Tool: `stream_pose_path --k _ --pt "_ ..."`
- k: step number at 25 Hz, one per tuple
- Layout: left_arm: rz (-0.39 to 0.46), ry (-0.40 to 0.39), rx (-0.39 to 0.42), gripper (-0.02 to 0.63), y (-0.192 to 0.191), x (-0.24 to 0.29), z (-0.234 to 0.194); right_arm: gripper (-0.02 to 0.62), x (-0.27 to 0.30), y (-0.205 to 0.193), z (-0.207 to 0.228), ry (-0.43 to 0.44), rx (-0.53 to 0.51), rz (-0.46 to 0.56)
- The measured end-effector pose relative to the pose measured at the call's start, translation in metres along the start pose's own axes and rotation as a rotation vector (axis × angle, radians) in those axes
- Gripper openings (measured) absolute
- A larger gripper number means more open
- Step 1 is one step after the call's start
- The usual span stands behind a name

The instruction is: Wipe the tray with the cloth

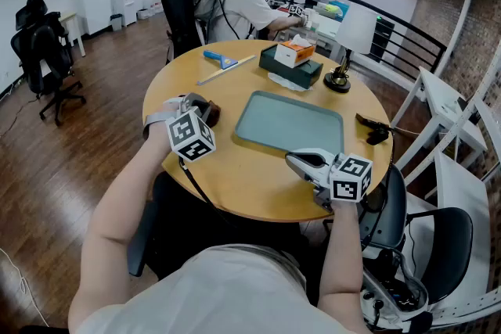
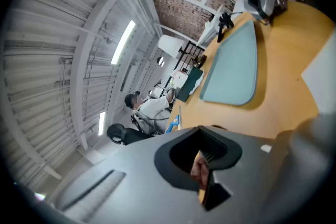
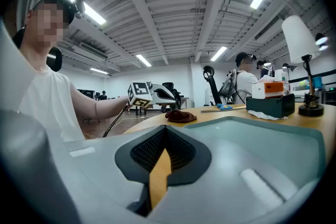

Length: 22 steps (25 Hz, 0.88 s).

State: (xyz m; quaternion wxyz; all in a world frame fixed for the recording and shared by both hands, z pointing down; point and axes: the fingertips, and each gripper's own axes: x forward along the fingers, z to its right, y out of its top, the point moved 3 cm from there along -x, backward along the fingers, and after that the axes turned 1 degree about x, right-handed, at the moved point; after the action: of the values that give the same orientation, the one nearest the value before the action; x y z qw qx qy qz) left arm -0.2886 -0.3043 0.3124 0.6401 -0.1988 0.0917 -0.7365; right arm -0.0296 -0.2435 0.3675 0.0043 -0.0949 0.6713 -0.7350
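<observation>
Nothing wiped yet, by the look of it. The tray [image 1: 290, 121] sits bare and dry in the middle of the counter [image 1: 235, 180], and the dark brown cloth [image 1: 211, 112] lies off to its left. The left gripper [image 1: 197, 104] is right at the cloth, jaws drawn close together, the cloth showing through the slit and seemingly not yet lifted. The right gripper [image 1: 302, 161] waits closed and empty at the tray's near corner. The orange-and-white box [image 1: 294, 52] carries print too small to read.
</observation>
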Motion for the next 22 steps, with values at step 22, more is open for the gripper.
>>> stream_pose_path --k 22 --pt "-0.251 -0.375 -0.052 0.086 -0.054 0.078 0.047 0.002 -0.001 0.003 0.000 -0.005 -0.004 -0.001"
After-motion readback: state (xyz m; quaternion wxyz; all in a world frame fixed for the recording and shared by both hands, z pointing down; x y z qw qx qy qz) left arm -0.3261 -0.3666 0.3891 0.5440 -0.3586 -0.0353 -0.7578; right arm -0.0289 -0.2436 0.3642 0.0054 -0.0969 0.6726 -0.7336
